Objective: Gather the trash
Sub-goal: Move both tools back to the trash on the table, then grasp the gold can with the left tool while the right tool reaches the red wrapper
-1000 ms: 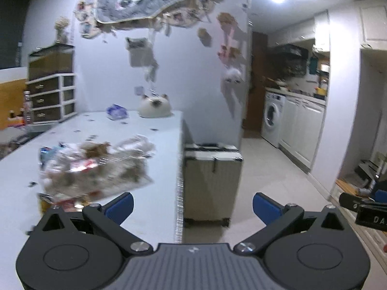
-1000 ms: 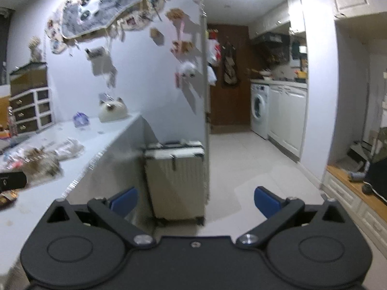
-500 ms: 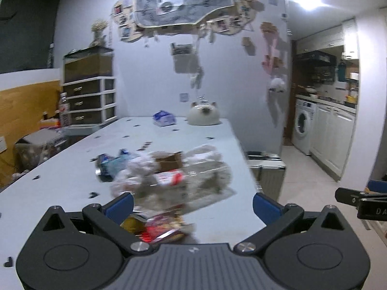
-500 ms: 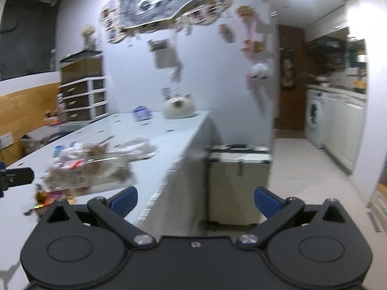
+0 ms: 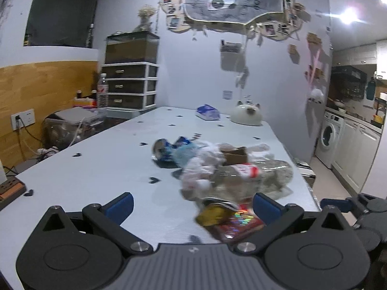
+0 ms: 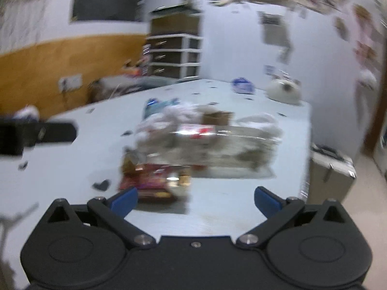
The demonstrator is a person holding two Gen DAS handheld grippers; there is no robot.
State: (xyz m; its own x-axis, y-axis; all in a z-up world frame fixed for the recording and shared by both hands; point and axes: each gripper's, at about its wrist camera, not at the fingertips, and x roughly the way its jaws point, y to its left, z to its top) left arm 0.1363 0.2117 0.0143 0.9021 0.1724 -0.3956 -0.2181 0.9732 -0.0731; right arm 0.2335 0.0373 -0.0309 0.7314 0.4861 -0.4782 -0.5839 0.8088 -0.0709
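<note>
A heap of trash (image 5: 225, 169) lies on the white table (image 5: 96, 169): a clear plastic bottle with a red label (image 5: 249, 171), crumpled white tissue, a blue can (image 5: 164, 148), a small brown box and a red and gold snack wrapper (image 5: 229, 220). My left gripper (image 5: 192, 207) is open and empty, just short of the wrapper. My right gripper (image 6: 196, 199) is open and empty, facing the same heap (image 6: 205, 137) from the near side; this view is blurred. The right gripper also shows in the left wrist view (image 5: 350, 205).
A blue tissue pack (image 5: 208, 114) and a white cat-shaped ornament (image 5: 246, 116) sit at the table's far end. A drawer unit (image 5: 130, 84) stands behind. A pale suitcase (image 6: 331, 171) stands by the table's right edge. A power strip (image 5: 9, 188) lies at the left.
Both grippers have swung left from the kitchen side toward the table. The trash heap now sits centred ahead of both and closer.
</note>
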